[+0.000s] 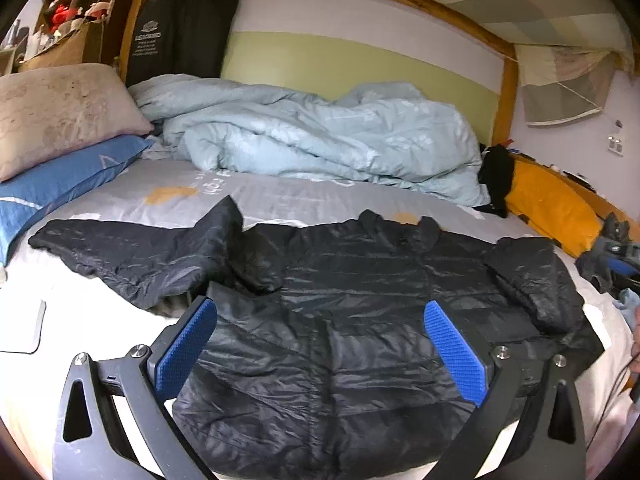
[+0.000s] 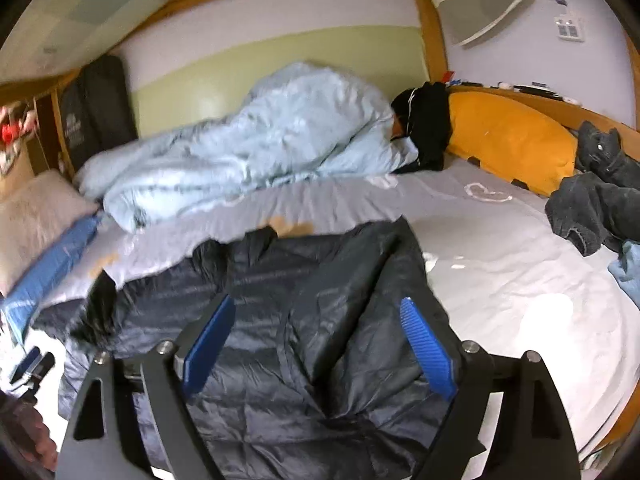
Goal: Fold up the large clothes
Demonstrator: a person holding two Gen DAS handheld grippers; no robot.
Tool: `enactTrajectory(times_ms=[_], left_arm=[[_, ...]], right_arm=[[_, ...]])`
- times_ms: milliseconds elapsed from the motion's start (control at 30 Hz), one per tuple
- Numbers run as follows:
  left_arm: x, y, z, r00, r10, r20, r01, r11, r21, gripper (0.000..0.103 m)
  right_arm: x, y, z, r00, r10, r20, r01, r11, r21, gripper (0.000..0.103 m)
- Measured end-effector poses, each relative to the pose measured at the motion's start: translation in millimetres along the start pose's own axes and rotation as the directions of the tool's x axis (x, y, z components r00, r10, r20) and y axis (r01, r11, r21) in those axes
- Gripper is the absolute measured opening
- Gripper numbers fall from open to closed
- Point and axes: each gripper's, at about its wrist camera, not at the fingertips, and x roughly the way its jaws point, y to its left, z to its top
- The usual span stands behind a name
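Jacket [image 1: 352, 320], black and puffy, lies spread flat on the bed [image 1: 100, 320] in front of me, collar toward the rumpled blue duvet [image 1: 320, 136]. One sleeve [image 1: 132, 256] stretches out to my left; the other sleeve [image 2: 360, 280] looks already laid in over the body. So the step I judge to be in hand is bringing that left sleeve across. To do it well I'd pinch near the cuff, lift just enough to clear the slippery shell, and lay it straight over the chest so no air pocket bulges. My left hand-held gripper [image 1: 320, 316] hovers low over the hem, pointing up the jacket, jaws spread wide and holding nothing. My right hand-held gripper [image 2: 318, 312] sits above the right side, also wide apart, nothing between the blue pads [image 2: 428, 348], angled toward the shoulder.
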Motion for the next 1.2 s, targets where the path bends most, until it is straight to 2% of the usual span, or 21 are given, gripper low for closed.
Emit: enactTrajectory(times_ms=[133,233,367,467,633,700,767,800,833,867,900,933,1000,1100,1133,1167,1200], left_arm=[[-3.2,5.7,3.1,1.0,-0.012,0.006,0.012,1.0,-0.021,0.103],[-4.8,4.1,2.9,0.999,0.026,0.02,-0.026,1.0,0.014,0.103],[-1.0,2.4,0.3,1.0,0.004,-0.005,-0.004,1.0,0.01,0.103],[6.6,-5.6,-3.3,1.0,0.028,-0.014,-0.027,0.999,0.045,0.103],[18.9,-18.3,-9.8,0.999,0.023,-0.04,-0.02,0.997,0.073,0.103],[21.9,-23.0,-11.7,0.999,0.025,-0.041,-0.021,0.996,0.09,0.103],[25.1,-24.8,-13.7,0.998,0.029,-0.051,-0.024,0.995,0.102,0.103],[26.6,-24.4,-14.9,0.998,0.023,-0.064,-0.017,0.995,0.098,0.103],[27.5,-22.9,-15.7,0.997,0.011,-0.077,-0.004,0.996,0.086,0.103],[28.7,-20.7,-16.2,0.996,-0.007,-0.093,0.014,0.998,0.068,0.103],[30.3,-18.7,-16.0,0.994,-0.026,-0.108,0.032,0.998,0.05,0.103],[31.4,-17.2,-15.7,0.992,-0.043,-0.118,0.048,0.998,0.038,0.103],[32.5,-18.1,-15.3,0.988,-0.085,-0.131,0.092,0.995,0.044,0.103],[28.0,-27.1,-16.7,0.991,-0.07,-0.111,0.08,0.993,0.089,0.103],[25.9,-29.6,-17.3,0.993,-0.063,-0.103,0.073,0.992,0.102,0.103],[24.2,-32.0,-17.6,0.993,-0.06,-0.097,0.071,0.991,0.115,0.103],[22.0,-34.8,-18.6,0.994,-0.057,-0.089,0.069,0.989,0.132,0.103]], right_arm=[[-6.6,-3.5,1.1,1.0,-0.021,0.013,0.021,1.0,-0.023,0.087],[-4.6,-10.0,5.2,0.999,-0.04,0.001,0.04,0.999,-0.004,0.087],[8.2,-22.5,18.0,0.997,-0.034,-0.067,0.038,0.997,0.063,0.087],[17.6,-22.8,24.4,0.995,-0.011,-0.095,0.017,0.998,0.056,0.087],[58.4,7.0,16.9,0.979,-0.021,-0.201,0.011,0.999,-0.048,0.087],[81.8,24.3,6.2,0.969,-0.054,-0.243,0.025,0.992,-0.121,0.087],[109.8,37.1,-6.0,0.947,-0.146,-0.285,0.092,0.976,-0.195,0.087],[124.2,39.1,-11.3,0.928,-0.213,-0.306,0.147,0.963,-0.226,0.087],[137.8,37.8,-16.4,0.897,-0.297,-0.328,0.222,0.944,-0.245,0.087],[148.0,34.5,-19.9,0.873,-0.348,-0.343,0.276,0.93,-0.243,0.08],[152.7,31.1,-21.2,0.874,-0.339,-0.349,0.278,0.937,-0.213,0.065],[153.5,27.5,-21.5,0.888,-0.299,-0.35,0.254,0.953,-0.168,0.041],[148.2,23.3,-21.1,0.919,-0.209,-0.333,0.187,0.977,-0.098,0.004],[125.2,37.9,-22.9,0.971,-0.08,-0.225,0.046,0.987,-0.151,0.003],[112.2,49.1,-29.2,0.978,0.01,-0.208,-0.058,0.973,-0.222,0.003],[102.4,57.5,-37.3,0.972,0.08,-0.22,-0.141,0.951,-0.276,0.003],[96.7,63.0,-41.8,0.964,0.12,-0.235,-0.191,0.932,-0.307,0.003]])
